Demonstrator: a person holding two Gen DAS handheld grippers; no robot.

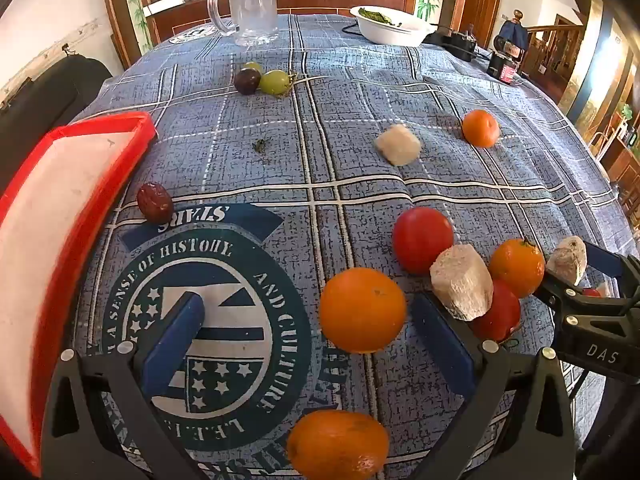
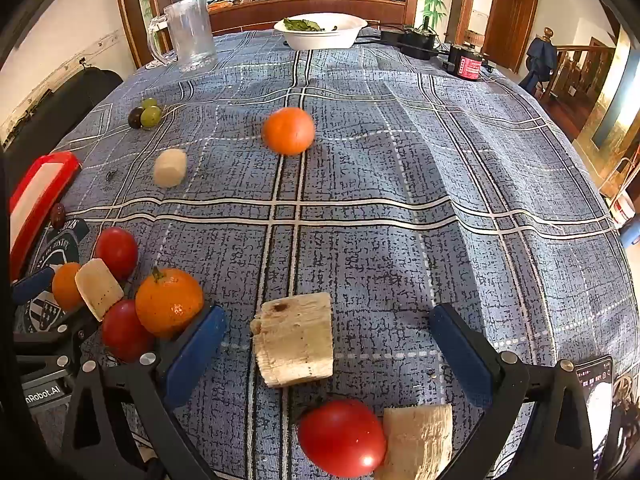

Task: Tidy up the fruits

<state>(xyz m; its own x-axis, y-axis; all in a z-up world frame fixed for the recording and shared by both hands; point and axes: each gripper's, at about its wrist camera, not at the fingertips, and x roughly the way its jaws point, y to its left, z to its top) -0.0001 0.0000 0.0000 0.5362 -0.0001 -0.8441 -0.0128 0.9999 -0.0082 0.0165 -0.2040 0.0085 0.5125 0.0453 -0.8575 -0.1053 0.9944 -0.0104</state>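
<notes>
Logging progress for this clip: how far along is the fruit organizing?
Nothing looks done: the red tray shows no fruit inside. In hand: nothing; the left tool is open around an orange, the right tool open around a banana chunk. Left: tomatoes, grapes, a date and the rest lie scattered on the tablecloth.

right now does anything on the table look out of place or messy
Yes. The fruit is scattered loose on the cloth while the red tray holds nothing visible. A small dark stem scrap lies alone near the tray, and leaf scraps sit in the white bowl. No spills.
</notes>
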